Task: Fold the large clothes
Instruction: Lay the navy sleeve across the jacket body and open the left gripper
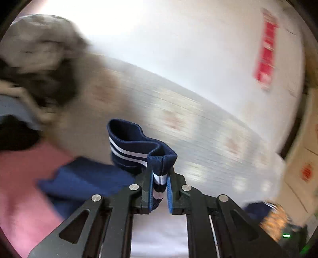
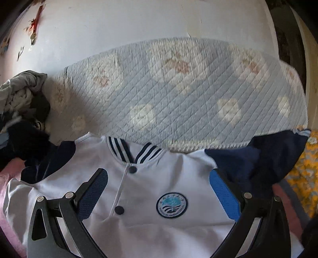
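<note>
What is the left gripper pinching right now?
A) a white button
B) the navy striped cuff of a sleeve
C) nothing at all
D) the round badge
B: the left gripper is shut on the navy cuff with white stripes, clamped between its blue pads.

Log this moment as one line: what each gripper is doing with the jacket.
left gripper: jaws shut on striped cuff | right gripper: jaws open over jacket front, holding nothing | fold: not done

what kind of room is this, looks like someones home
Most likely a bedroom at home: a quilted floral bedspread, a pile of loose clothes at its edge, and red hanging ornaments on the white wall.
</note>
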